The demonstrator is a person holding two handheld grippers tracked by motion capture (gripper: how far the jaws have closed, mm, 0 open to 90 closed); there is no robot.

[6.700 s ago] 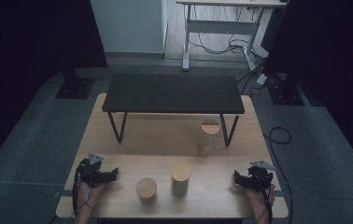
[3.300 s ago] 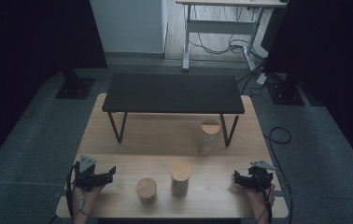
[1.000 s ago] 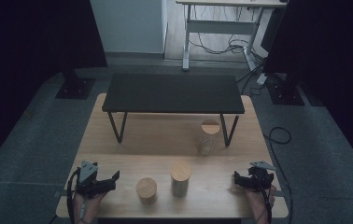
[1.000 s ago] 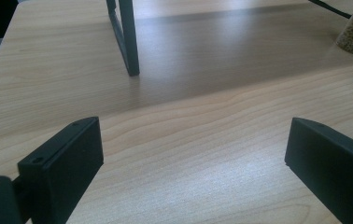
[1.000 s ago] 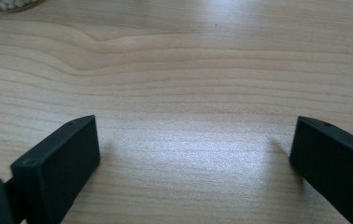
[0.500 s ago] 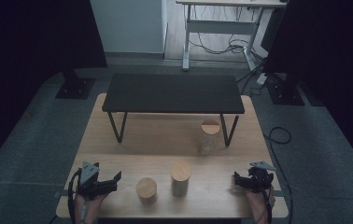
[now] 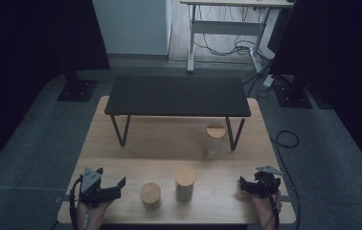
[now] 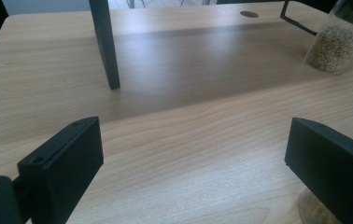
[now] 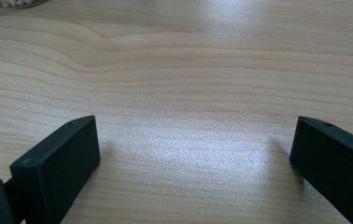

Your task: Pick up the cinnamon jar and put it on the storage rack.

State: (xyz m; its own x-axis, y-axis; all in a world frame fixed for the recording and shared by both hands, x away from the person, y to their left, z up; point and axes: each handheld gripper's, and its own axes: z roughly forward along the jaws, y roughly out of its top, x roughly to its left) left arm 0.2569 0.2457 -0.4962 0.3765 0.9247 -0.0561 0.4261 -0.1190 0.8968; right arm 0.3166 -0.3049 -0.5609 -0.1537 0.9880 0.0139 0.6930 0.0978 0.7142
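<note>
A: Jars first: where do they stand?

B: Short jar with a wooden lid sits near the table's front edge, just beside the taller jar, which also has a wooden lid; they stand close but apart; the short one is nearest the left gripper.

A: And that gripper's tongs?

B: Released; in the left gripper view its two black jaws stand wide apart over bare wood, nothing between them; a glass base edges in behind the right-hand jaw at the picture's lower corner, though I cannot tell whether it touches.

A: Right side?

B: Right gripper rests low at the table's front right corner, well apart from both jars; its jaws have just been opening and now stand wide, with bare wood grain between them; nothing held.

A: Anything farther out?

B: Third jar, clear glass with pale grains at the bottom, stands by the right leg of the black bench; the bench stands across the back half of the wooden table; beyond lie grey floor and cables.
</note>
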